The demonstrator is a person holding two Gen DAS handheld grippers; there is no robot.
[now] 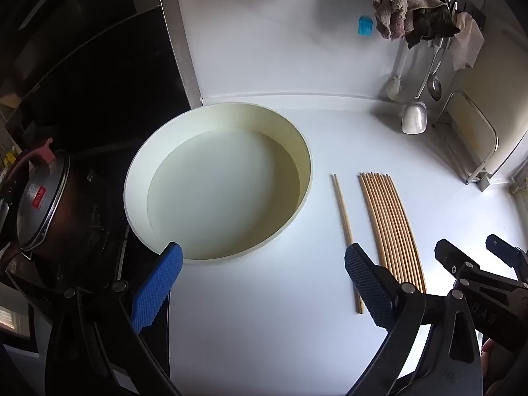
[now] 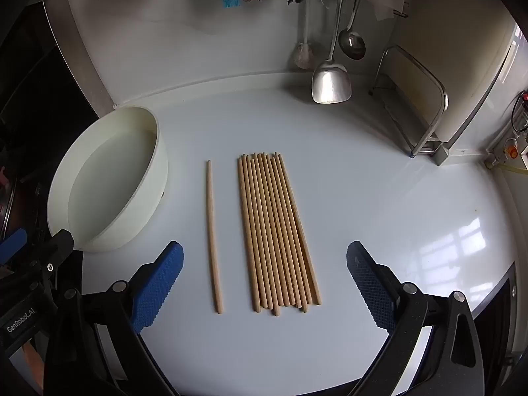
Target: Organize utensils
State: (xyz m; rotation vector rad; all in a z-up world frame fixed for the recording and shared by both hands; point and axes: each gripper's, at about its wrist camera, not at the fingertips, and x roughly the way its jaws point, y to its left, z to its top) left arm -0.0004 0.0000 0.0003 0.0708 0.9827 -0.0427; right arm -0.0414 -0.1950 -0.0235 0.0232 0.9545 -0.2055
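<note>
Several wooden chopsticks lie side by side in a neat row on the white counter; the row also shows in the left wrist view. A separate pair of chopsticks lies apart to their left, next to a round cream basin. In the left wrist view the pair lies right of the basin. My left gripper is open and empty, in front of the basin. My right gripper is open and empty, just in front of the chopsticks' near ends.
A dark stove with a lidded pot is at the left. A metal spatula, ladle, brush and cloths hang on the back wall. A metal rack stands at the back right. A blue silicone brush is on the wall.
</note>
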